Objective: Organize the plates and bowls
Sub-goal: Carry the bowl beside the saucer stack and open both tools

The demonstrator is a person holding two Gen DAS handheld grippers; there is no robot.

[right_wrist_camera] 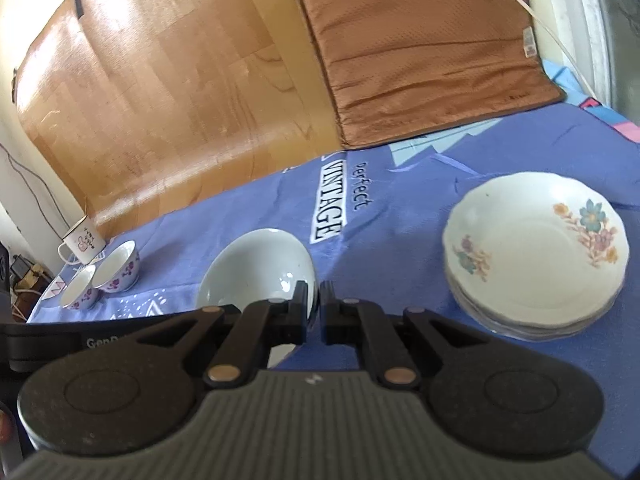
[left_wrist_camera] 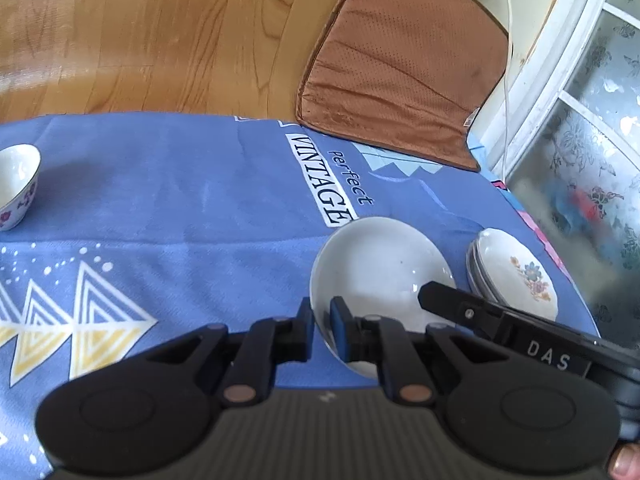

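A plain white plate [left_wrist_camera: 380,268] is held tilted above the blue cloth by both grippers. My left gripper [left_wrist_camera: 321,330] is shut on its near left rim. My right gripper [right_wrist_camera: 319,306] is shut on its right rim; the plate also shows in the right wrist view [right_wrist_camera: 260,268]. The right gripper's finger reaches over the plate in the left wrist view [left_wrist_camera: 440,294]. A stack of flowered plates [right_wrist_camera: 536,252] sits on the cloth to the right, also in the left wrist view [left_wrist_camera: 516,272].
Two small flowered bowls [right_wrist_camera: 100,276] and an enamel mug [right_wrist_camera: 82,244] stand at the cloth's far left; one bowl shows in the left wrist view [left_wrist_camera: 16,184]. A brown cushion [left_wrist_camera: 400,64] lies on the wooden bench beyond. A white cabinet [left_wrist_camera: 580,120] stands at the right.
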